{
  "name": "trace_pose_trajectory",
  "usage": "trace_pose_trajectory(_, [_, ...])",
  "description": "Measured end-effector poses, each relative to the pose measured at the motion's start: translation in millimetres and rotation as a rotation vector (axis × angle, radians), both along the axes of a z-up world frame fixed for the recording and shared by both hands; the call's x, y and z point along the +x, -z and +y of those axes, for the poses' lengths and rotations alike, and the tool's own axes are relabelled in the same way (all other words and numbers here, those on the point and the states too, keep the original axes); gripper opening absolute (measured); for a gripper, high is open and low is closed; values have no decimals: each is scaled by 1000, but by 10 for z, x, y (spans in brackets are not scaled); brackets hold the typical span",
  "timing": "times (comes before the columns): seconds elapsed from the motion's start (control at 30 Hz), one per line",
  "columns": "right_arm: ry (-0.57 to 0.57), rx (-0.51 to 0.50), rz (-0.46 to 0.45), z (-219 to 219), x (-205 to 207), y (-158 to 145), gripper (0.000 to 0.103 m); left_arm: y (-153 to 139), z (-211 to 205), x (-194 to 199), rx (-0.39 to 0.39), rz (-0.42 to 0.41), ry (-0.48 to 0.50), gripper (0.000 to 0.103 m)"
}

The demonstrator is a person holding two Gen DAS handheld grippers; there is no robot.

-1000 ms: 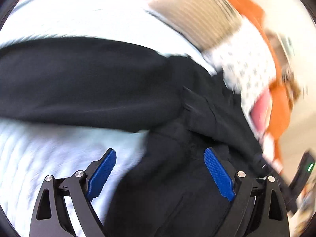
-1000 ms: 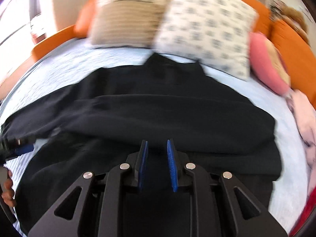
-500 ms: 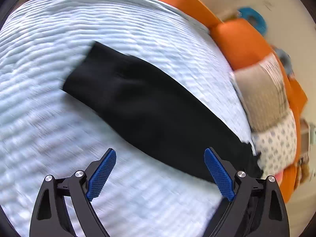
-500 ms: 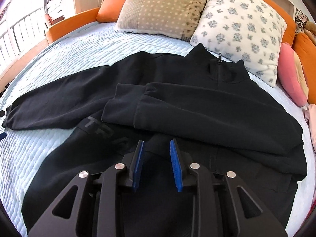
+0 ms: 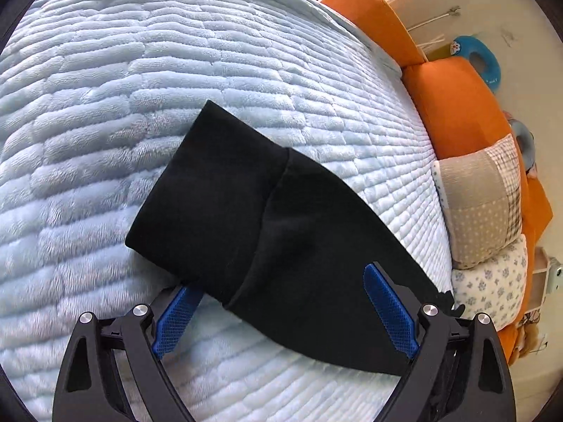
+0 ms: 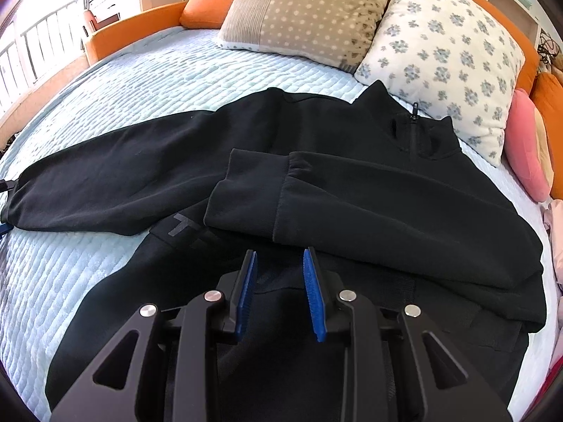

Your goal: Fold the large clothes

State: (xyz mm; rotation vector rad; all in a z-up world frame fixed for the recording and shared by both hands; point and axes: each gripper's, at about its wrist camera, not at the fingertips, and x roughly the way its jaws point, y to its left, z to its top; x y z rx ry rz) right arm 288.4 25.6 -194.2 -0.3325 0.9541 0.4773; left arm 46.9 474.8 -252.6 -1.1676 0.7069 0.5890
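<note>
Where the folded sleeve [image 6: 352,204] ends, the sweatshirt [image 6: 316,130] shows a grey "T".

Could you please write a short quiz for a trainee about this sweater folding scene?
1. True or false: one sleeve already lies folded across the chest of the black sweater.
2. The left gripper is: A) shut on a pillow, B) open around the cuff of the spread sleeve, C) not in view.
3. Fill in: the sweater lies on a light blue ____.

Key: 1 true. 2 B. 3 quilted bed cover. The right gripper holds nothing; its fingers stand slightly apart above the hem.
</note>
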Motion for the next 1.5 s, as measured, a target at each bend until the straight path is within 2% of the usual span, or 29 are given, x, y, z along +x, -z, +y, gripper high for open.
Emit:
trace_pose_trajectory(0.03, [1,-1,5,31,21,19,35,-12,11,-7,13,1,-12,79])
trace_pose_trajectory(0.07, [1,-2,9,65,41,37,40,-2,15,-20,23,7,-20,63])
trace_pose_trajectory(0.1, [2,-2,15,102,67,52,41,23,35,-43,20,1,-31,51])
trace_pose_trajectory(0.13, [5,5,23,164,111,65,41,49,51,-69,6,-10,-40,44])
trace_pose_trajectory(0.2, [7,24,29,298,191,59,43,119,108,-109,-30,-45,-54,37])
trace_pose_trajectory(0.3, [12,79,32,471,317,30,43,103,131,-93,-25,-72,-24,28])
trace_pose_trajectory(0.4, [50,164,85,620,482,94,42,27,94,-89,-8,-107,-15,25])
trace_pose_trajectory(0.43, [65,179,105,642,522,134,38,-6,83,-90,10,-112,-10,25])
trace_pose_trajectory(0.47, [89,180,113,649,544,191,27,-45,71,-86,29,-115,-1,24])
trace_pose_trajectory(0.57, [133,193,120,588,520,340,21,-193,31,-45,89,-131,25,23])
trace_pose_trajectory(0.73, [163,247,121,435,421,502,20,-409,-14,99,130,-154,55,21])
trace_pose_trajectory(0.83, [147,230,61,458,325,553,20,-615,-69,246,169,-150,79,20])
trace_pose_trajectory(0.9, [141,211,21,484,247,568,20,-805,-129,381,200,-147,104,20])
trace_pose_trajectory(1.0, [162,232,9,451,184,556,20,-1145,-278,656,261,-138,146,20])
trace_pose_trajectory(1.23, [146,205,-17,475,29,551,20,-1935,-993,1526,402,-140,300,20])
trace_pose_trajectory(1.33, [136,161,-51,541,-15,563,20,-2262,-1498,1942,481,-149,387,20])
trace_pose_trajectory(1.5, [130,119,-86,591,-73,563,20,-2638,-2326,2513,552,-178,519,20])
